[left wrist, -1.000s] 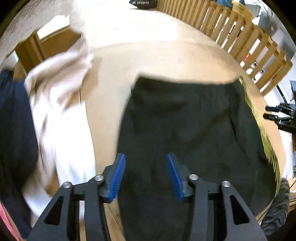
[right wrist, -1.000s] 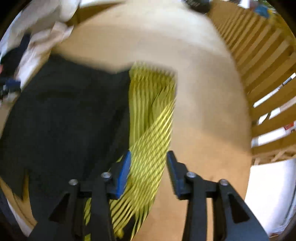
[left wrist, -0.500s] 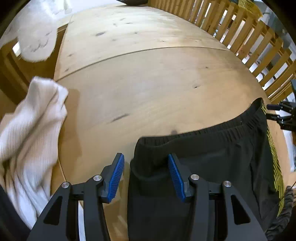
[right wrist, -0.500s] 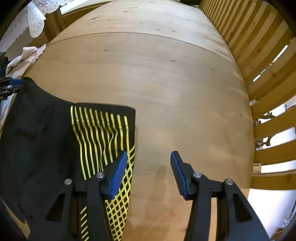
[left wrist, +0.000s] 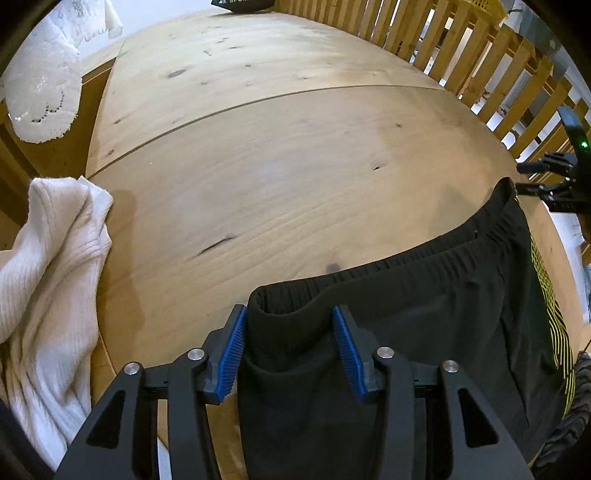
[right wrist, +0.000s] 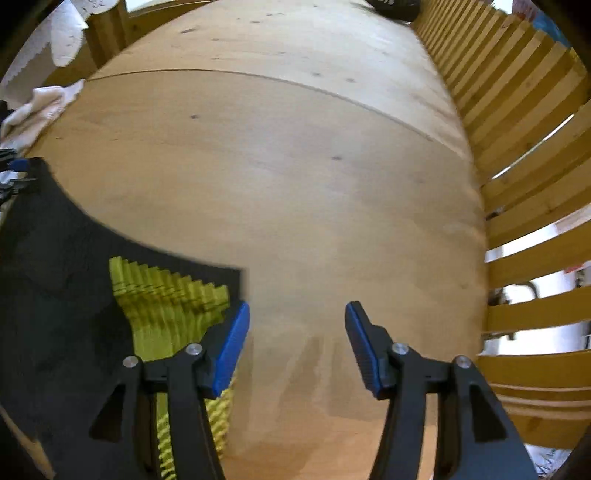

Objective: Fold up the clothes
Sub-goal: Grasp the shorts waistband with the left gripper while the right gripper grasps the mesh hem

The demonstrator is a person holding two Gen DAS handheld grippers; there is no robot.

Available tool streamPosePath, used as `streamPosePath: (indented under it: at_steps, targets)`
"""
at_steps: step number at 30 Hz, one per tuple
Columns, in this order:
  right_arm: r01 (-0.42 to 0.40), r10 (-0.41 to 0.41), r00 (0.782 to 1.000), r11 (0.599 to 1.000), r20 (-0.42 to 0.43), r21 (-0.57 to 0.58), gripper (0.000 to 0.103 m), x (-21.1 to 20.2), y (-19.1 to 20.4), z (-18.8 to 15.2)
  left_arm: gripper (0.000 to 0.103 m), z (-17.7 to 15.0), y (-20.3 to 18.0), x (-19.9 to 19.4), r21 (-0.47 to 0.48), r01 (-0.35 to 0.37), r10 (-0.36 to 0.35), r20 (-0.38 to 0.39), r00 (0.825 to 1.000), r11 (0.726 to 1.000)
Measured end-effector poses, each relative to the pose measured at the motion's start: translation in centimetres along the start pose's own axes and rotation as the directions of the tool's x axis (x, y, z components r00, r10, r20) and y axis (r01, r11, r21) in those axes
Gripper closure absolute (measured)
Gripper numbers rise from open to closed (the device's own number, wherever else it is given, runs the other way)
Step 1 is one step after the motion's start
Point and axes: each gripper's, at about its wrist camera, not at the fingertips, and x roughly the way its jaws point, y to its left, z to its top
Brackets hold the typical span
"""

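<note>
We held the left gripper [left wrist: 288, 347] spread, its blue ribbed pads either side of the near waistband corner of the black fabric shorts with yellow striped side panels [left wrist: 406, 306], not pinching it. The shorts lay flat on the round pale wooden table [left wrist: 277, 155], running from between these jaws away to the right. We held the right gripper [right wrist: 295, 347] spread over bare wood, with the yellow panel [right wrist: 166, 295] just to the left of its left pad; that view was blurred, so we could not tell whether the pad touched the cloth.

In our judgement, both grippers needed to close on opposite waistband corners at once, keep the band taut and carry it over evenly so no crease formed.

To the left of the left gripper lay a white ribbed knit garment [left wrist: 51, 258]. Far ahead, at the table edge, a black item [left wrist: 243, 3] bore white lettering, seemingly "SPOR"; the rest was cut off. A slatted wooden railing [left wrist: 461, 48] stood ahead to the right.
</note>
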Motion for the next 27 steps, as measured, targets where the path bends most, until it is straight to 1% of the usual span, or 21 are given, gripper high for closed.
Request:
streamPosePath:
  at_steps: [4, 5, 6, 10, 13, 16, 19, 21, 22, 23, 25, 27]
  targets:
    - [-0.039, 0.039, 0.999, 0.999, 0.003, 0.010, 0.050, 0.3, -0.4, 0.6, 0.059, -0.2, -0.1, -0.2, -0.014, 0.023, -0.023, 0.009, 1.000, 1.000]
    - [-0.062, 0.062, 0.998, 0.998, 0.003, 0.010, 0.050, 1.0, -0.7, 1.5, 0.058, -0.2, -0.2, -0.1, -0.022, 0.034, -0.034, 0.012, 0.999, 0.999]
    - [-0.092, 0.092, 0.996, 0.996, 0.007, 0.010, 0.050, 0.9, -0.7, 1.5, 0.058, -0.3, -0.2, 0.0, -0.031, 0.047, -0.047, 0.015, 0.999, 0.998]
    - [-0.229, 0.229, 0.973, 0.973, 0.034, 0.009, 0.049, 0.9, -1.3, 0.9, 0.058, -0.7, 0.1, -0.9, -0.040, 0.105, -0.103, 0.037, 0.994, 0.994]
    - [-0.282, 0.282, 0.959, 0.959, 0.030, 0.013, 0.049, 1.5, -1.9, 1.0, 0.058, -0.9, 0.5, -1.9, -0.039, 0.120, -0.118, 0.048, 0.992, 0.992]
    - [-0.304, 0.303, 0.952, 0.953, 0.046, 0.013, 0.049, 0.9, -2.5, 0.6, 0.058, -0.3, 0.1, -2.2, -0.029, 0.130, -0.128, 0.056, 0.990, 0.991]
    - [-0.325, 0.324, 0.944, 0.946, 0.059, -0.007, 0.049, -0.5, -1.9, -0.6, 0.058, -0.5, -0.3, -3.0, 0.022, 0.117, -0.118, 0.050, 0.992, 0.993]
    - [-0.304, 0.305, 0.951, 0.952, 0.058, -0.024, 0.049, -1.1, -1.4, -1.8, 0.056, -0.7, -0.5, -3.7, 0.058, 0.101, -0.103, 0.049, 0.993, 0.993]
    - [-0.295, 0.296, 0.953, 0.955, 0.063, -0.027, 0.048, -1.1, -1.4, -1.8, 0.056, -0.5, -0.4, -3.8, 0.060, 0.103, -0.106, 0.047, 0.993, 0.993]
    - [-0.302, 0.303, 0.951, 0.953, 0.058, -0.024, 0.046, -0.6, -1.3, -1.5, 0.056, -0.1, -0.1, -3.4, 0.050, 0.102, -0.104, 0.038, 0.994, 0.993]
    - [-0.305, 0.305, 0.952, 0.952, 0.032, -0.010, 0.046, 0.7, -0.7, -0.8, 0.057, 0.1, 0.3, -2.8, 0.040, 0.072, -0.072, 0.019, 0.997, 0.997]
    - [-0.304, 0.304, 0.952, 0.952, 0.014, -0.031, 0.046, 1.7, 0.3, -0.2, 0.056, 0.3, 0.6, -2.0, 0.043, 0.055, -0.055, -0.003, 0.998, 0.998]
